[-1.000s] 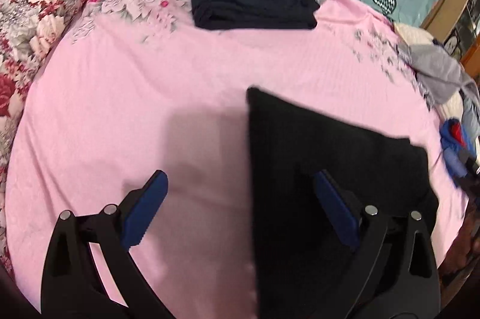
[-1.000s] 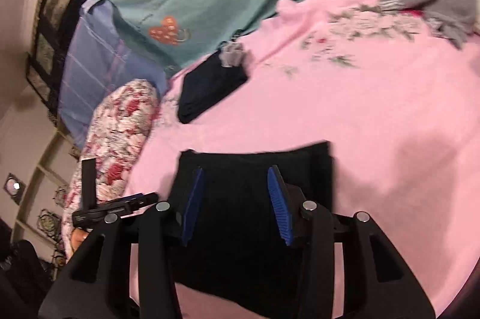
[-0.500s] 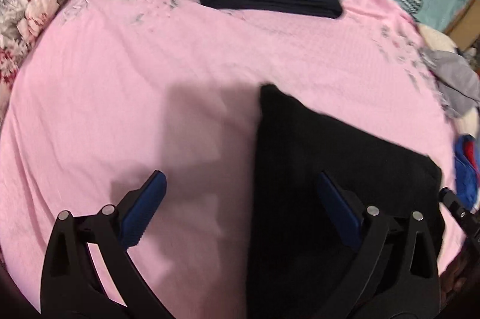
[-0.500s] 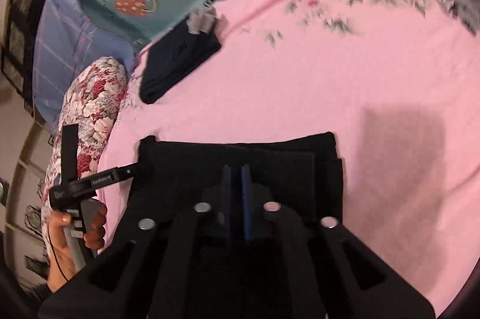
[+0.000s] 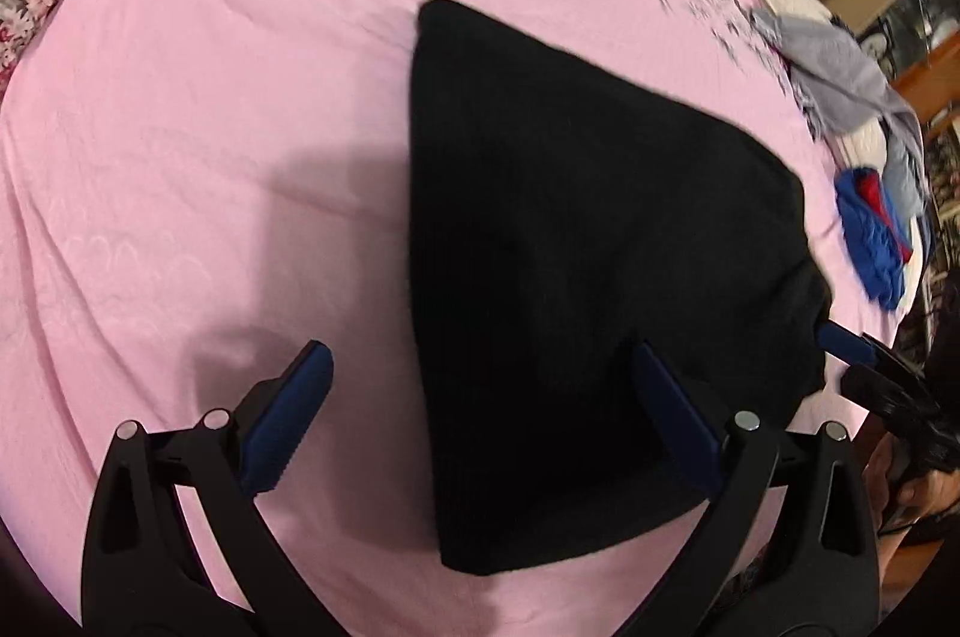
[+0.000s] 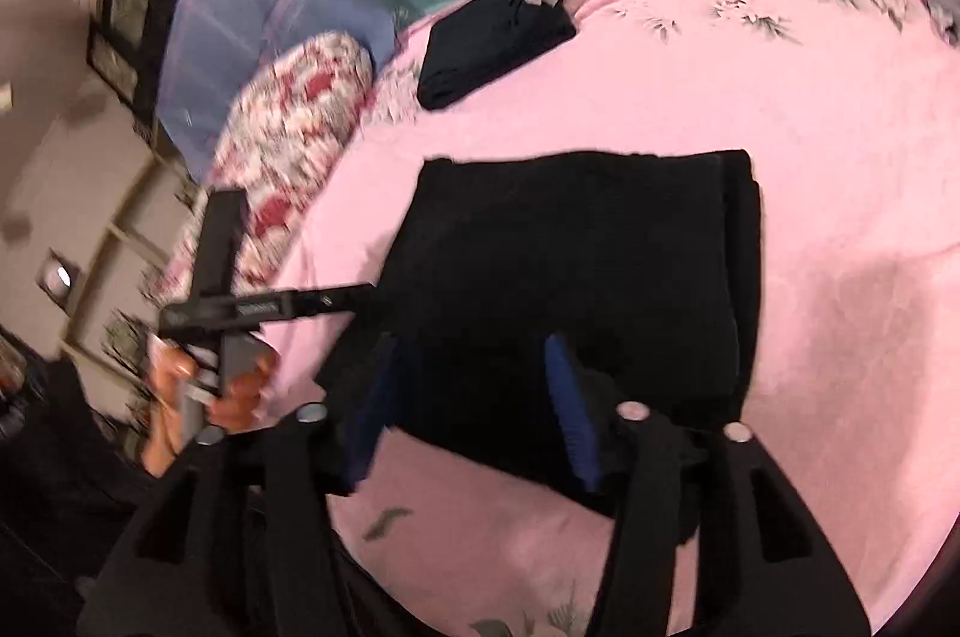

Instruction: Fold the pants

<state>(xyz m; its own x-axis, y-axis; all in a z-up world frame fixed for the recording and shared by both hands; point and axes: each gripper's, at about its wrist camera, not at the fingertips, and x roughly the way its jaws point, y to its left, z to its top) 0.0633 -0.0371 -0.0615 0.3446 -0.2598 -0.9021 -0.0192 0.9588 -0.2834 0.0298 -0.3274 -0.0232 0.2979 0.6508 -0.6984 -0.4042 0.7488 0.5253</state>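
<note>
Jaws first: the right gripper [image 6: 474, 409] is opening, pads spread over the near edge of the black pants [image 6: 576, 277] with nothing pinched, which I'd read as letting go after a fold. The left gripper [image 5: 480, 421] has its jaws wide apart too, one pad over bare sheet and the other over the fabric, straddling the pants' side edge without clamping it, probably lining up for the next grab or just smoothing. The pants lie as a folded dark block in the middle of the pink bedsheet [image 5: 180, 157]. Toward the far edge of the bed sits another folded dark garment [image 6: 492, 49], likely the finished pile, beside a floral pillow [image 6: 288, 121].
</note>
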